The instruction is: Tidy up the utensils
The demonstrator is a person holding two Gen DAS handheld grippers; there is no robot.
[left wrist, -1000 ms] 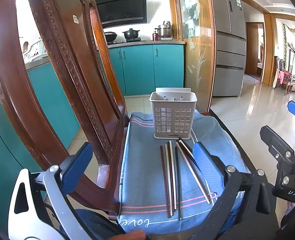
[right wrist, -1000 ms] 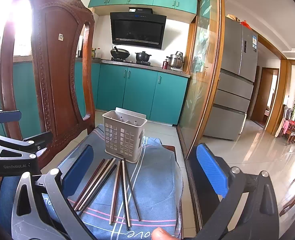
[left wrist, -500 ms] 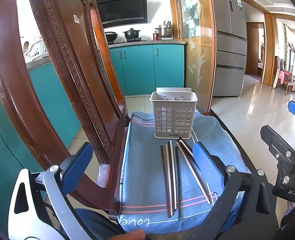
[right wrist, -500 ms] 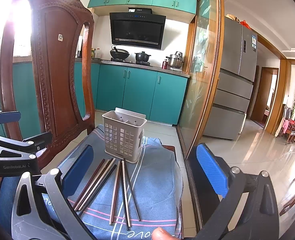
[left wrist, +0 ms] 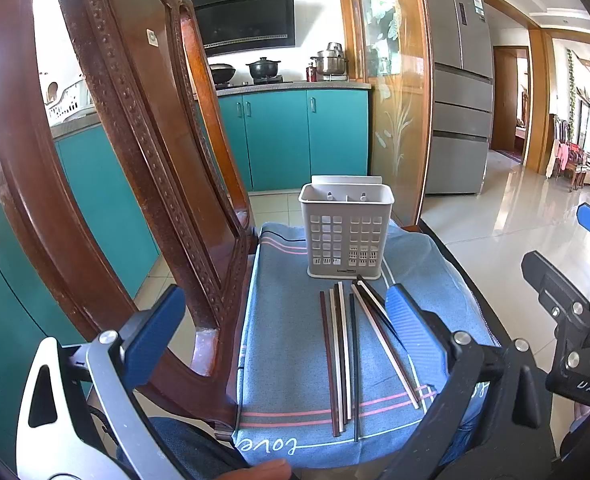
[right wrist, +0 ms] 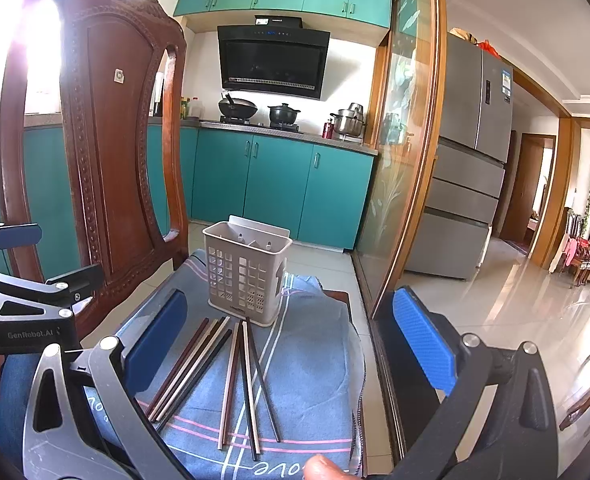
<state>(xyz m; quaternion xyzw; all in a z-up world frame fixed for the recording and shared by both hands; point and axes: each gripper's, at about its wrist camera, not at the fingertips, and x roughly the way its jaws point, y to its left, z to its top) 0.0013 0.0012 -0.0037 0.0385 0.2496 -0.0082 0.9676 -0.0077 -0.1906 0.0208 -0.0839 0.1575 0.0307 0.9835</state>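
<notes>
Left gripper held level, jaws spread wide, nothing between the blue pads. Right gripper likewise spread wide and empty, pointing forward at about the same height. Seen from the left wrist camera, right gripper out at the right edge (only its black frame and one blue pad in sight); from the right wrist camera, left gripper at the left edge. A fingertip visible at the bottom edge below the right gripper.

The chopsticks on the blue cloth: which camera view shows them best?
The right wrist view: all chopsticks lie unobstructed between the open fingers. In the left wrist view, the left gripper's finger covers part of the chopsticks.
</notes>
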